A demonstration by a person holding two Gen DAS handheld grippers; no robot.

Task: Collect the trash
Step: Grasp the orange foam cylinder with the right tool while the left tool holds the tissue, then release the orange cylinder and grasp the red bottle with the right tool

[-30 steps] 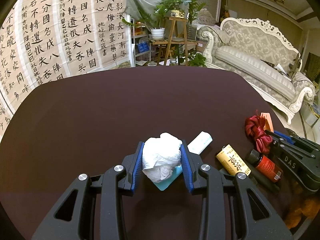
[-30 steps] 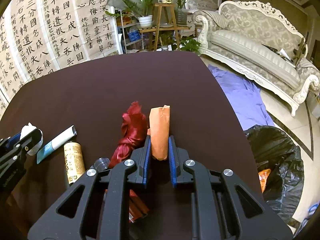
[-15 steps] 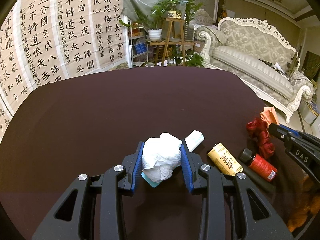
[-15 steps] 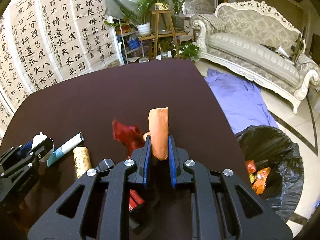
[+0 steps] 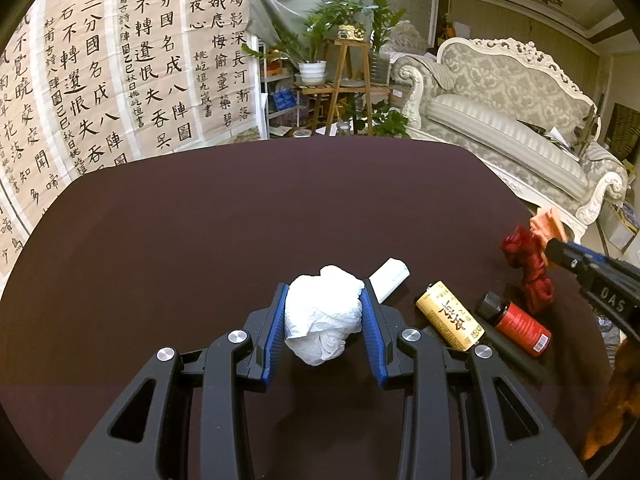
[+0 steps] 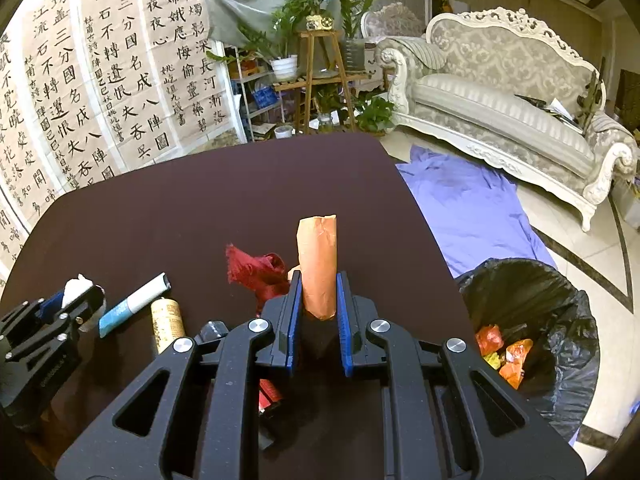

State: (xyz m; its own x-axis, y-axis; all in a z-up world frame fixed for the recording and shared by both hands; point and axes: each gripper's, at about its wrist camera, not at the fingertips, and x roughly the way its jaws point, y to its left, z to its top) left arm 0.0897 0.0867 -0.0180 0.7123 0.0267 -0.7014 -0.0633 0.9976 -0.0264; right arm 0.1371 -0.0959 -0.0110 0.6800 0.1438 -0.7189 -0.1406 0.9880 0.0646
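Above dark desk (image 5: 200, 240): left gripper (image 5: 323, 316) jaws part-closed, clamping crumpled white tissue wad (image 5: 322, 314) between blue pads; gripper level, pointing forward across desk. Right gripper (image 6: 317, 300) jaws narrow, clenched on orange paper roll (image 6: 317, 264), roll upright, sticking out past fingertips; gripper near desk's right edge. On desk between grippers: red cloth scrap (image 6: 256, 268), white-teal tube (image 6: 134, 300), yellow can (image 5: 450, 316), red bottle (image 5: 516, 324). Black trash bag (image 6: 532, 320) on floor right of desk, coloured wrappers inside.
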